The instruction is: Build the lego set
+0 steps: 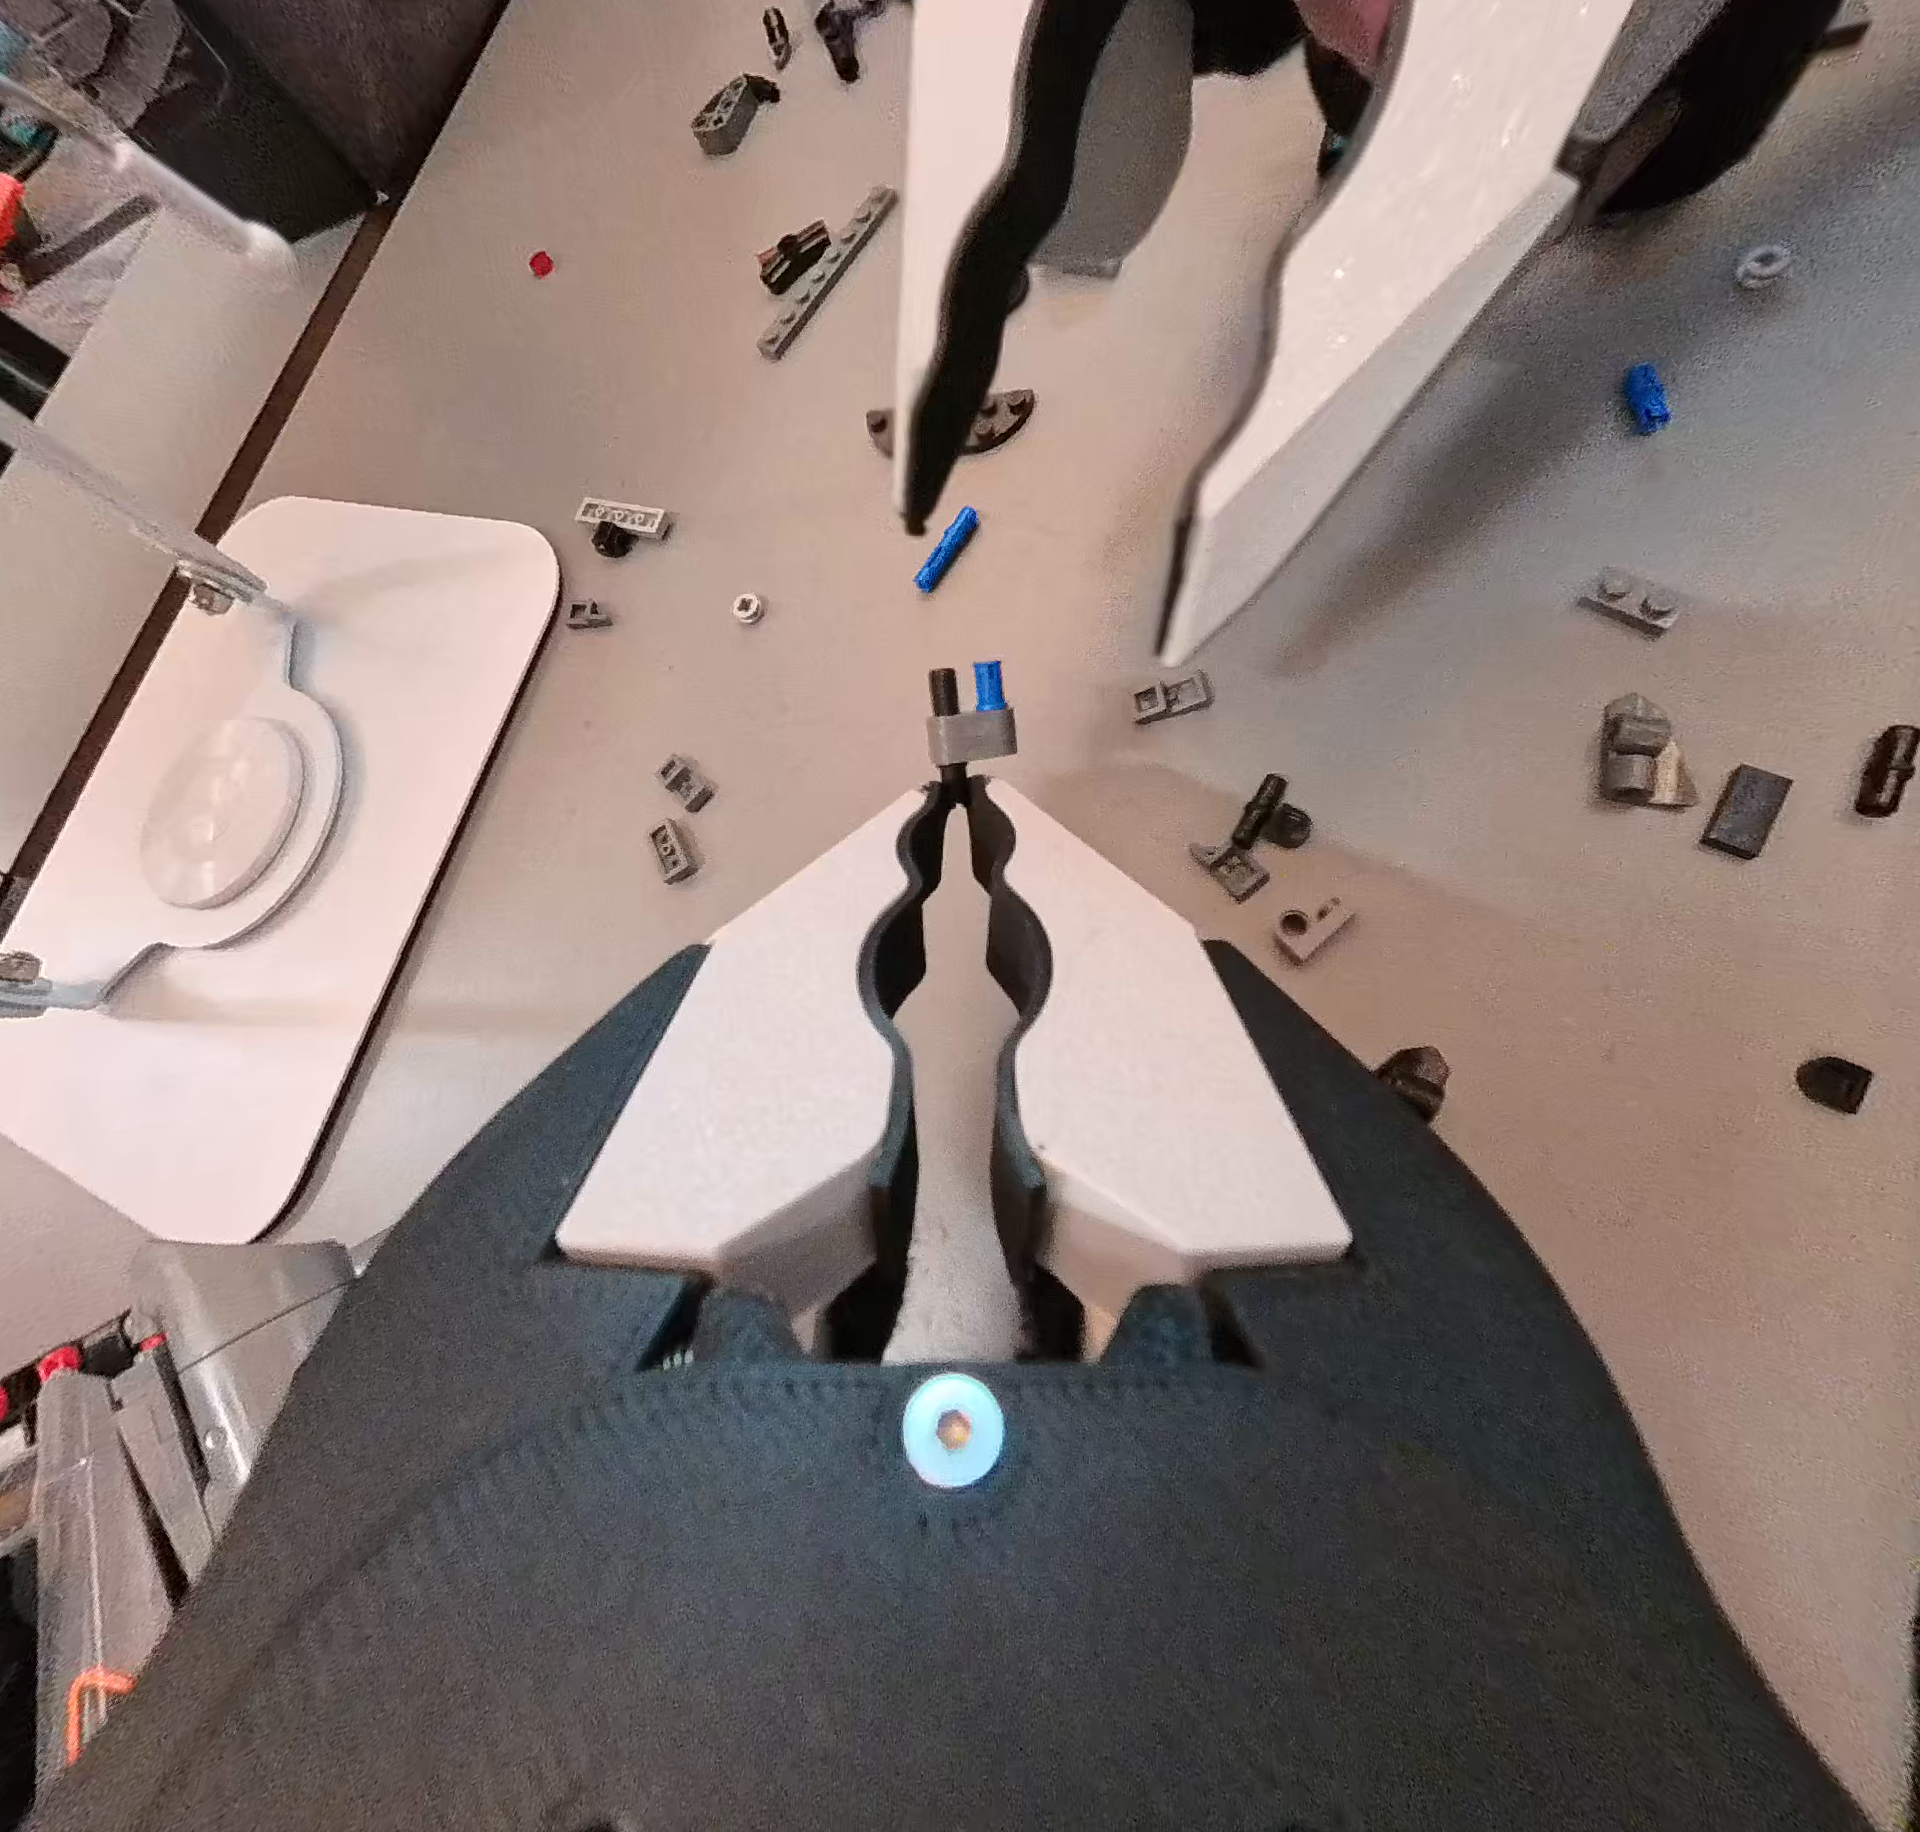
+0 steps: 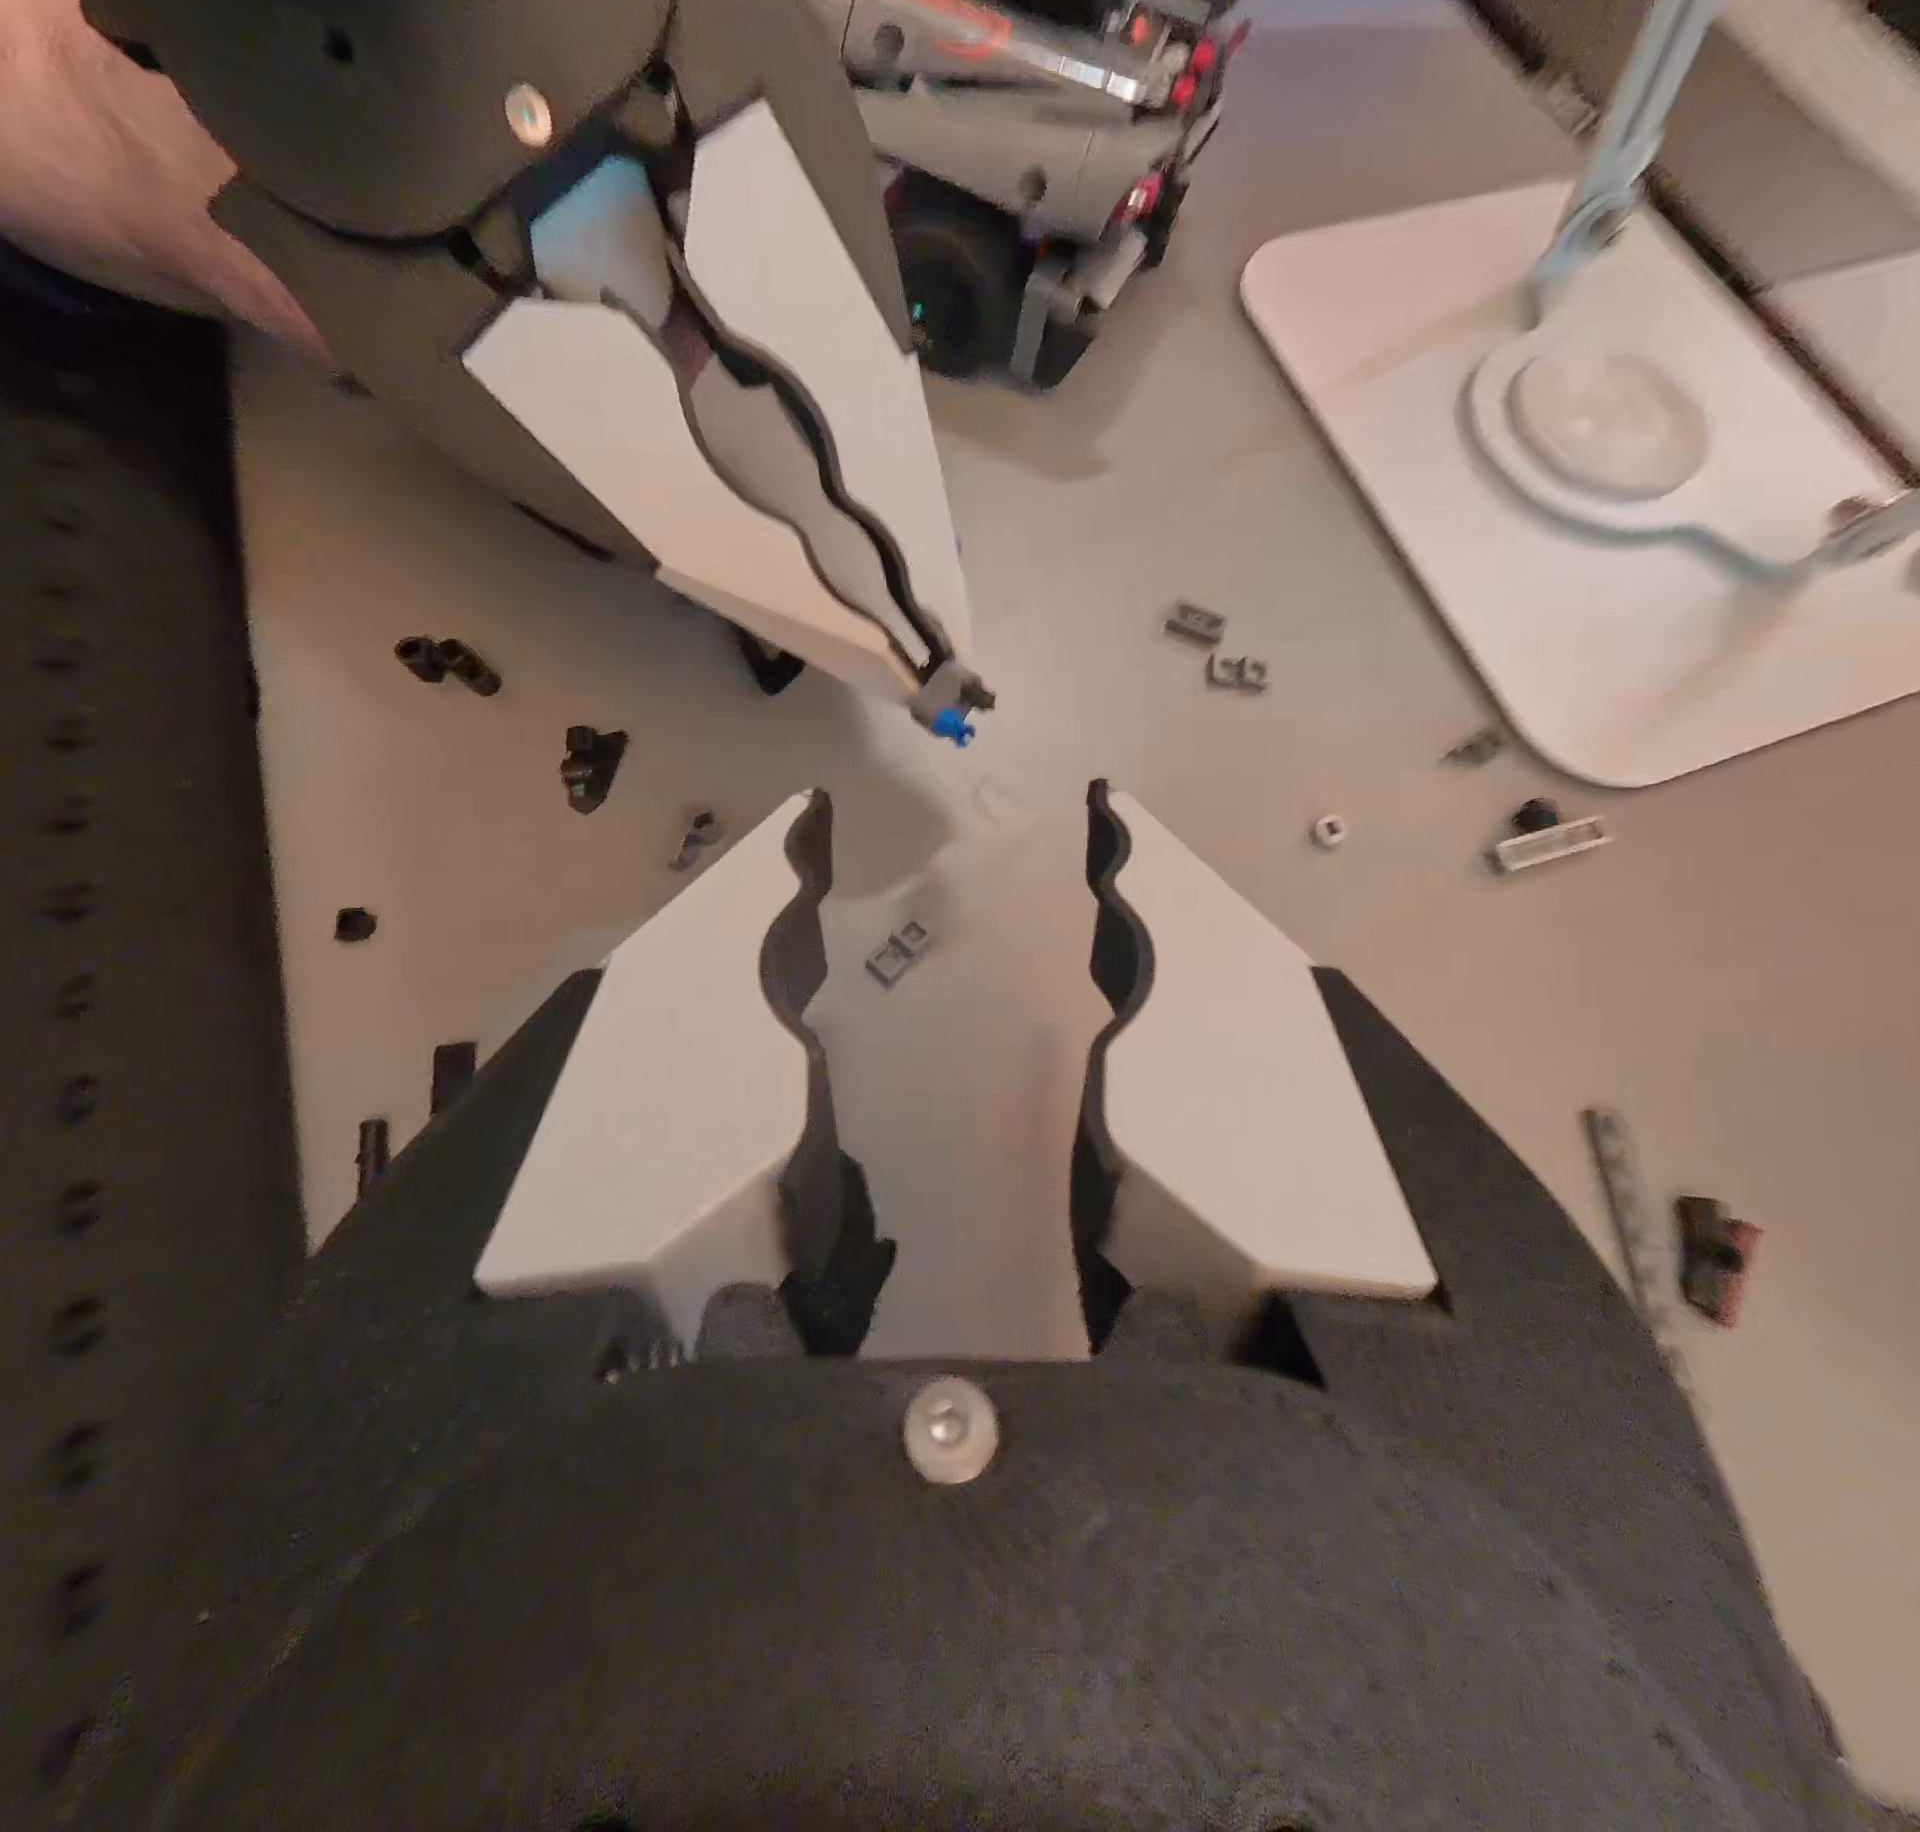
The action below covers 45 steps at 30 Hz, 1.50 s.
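Observation:
My left gripper is shut on a small grey lego piece with a black pin and a blue pin sticking out of it, held above the table. In the right wrist view the left gripper comes in from the upper left with the same grey piece at its tips. My right gripper is open and empty, just below that piece. In the left wrist view the right gripper hangs open opposite mine. A long blue pin lies on the table beside its left fingertip.
Loose grey and black lego pieces are scattered over the beige table, among them a long grey plate, a short blue pin and a red stud. A white lamp base stands left. A built grey lego vehicle sits behind. My left and right fingertips are right by each other.

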Each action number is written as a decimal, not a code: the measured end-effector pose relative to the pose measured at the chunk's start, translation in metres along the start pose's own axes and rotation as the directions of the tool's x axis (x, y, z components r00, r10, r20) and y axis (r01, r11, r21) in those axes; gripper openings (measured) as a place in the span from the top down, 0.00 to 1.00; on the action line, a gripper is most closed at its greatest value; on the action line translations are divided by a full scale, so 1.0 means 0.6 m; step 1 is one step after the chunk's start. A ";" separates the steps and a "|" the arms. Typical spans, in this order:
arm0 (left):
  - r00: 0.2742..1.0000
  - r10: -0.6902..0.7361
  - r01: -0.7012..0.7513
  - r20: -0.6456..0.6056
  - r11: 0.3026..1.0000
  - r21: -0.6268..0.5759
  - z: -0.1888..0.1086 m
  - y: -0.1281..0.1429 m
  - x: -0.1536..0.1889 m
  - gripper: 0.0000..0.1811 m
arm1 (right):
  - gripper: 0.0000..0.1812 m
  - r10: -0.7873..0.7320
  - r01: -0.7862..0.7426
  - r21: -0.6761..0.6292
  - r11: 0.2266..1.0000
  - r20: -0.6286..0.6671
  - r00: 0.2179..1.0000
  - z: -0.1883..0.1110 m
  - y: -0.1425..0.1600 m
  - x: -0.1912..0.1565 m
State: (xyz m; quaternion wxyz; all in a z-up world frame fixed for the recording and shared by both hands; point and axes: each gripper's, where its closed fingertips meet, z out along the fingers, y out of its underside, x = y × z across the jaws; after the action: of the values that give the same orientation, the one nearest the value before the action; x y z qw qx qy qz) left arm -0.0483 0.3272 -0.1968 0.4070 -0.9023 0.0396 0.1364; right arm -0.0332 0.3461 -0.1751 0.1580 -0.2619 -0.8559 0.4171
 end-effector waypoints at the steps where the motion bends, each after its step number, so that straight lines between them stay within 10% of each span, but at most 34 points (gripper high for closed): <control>1: 1.000 -0.009 0.009 -0.007 1.000 0.002 0.000 0.001 -0.001 1.00 | 0.73 0.022 -0.021 -0.015 1.000 0.034 0.999 0.004 0.008 -0.003; 17: 0.999 -0.021 0.020 -0.045 1.000 -0.018 0.004 0.008 0.006 1.00 | 0.74 0.073 -0.066 -0.087 0.994 0.083 0.994 0.041 0.040 -0.005; 31: 0.993 -0.082 0.068 -0.085 0.984 -0.164 0.026 0.042 0.022 0.80 | 0.24 0.111 -0.117 -0.173 0.978 -0.044 0.993 0.069 0.086 0.037; 45: 0.967 -0.250 0.242 -0.052 0.961 -0.131 0.041 0.043 0.007 0.63 | 0.15 0.151 -0.165 -0.177 0.970 -0.090 0.984 0.071 0.093 0.052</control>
State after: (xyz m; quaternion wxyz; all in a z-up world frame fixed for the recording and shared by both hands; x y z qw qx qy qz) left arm -0.0544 0.3285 -0.2320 0.3624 -0.9279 -0.0675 0.0563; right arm -0.0616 0.3659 -0.2434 0.1319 -0.3584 -0.8604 0.3374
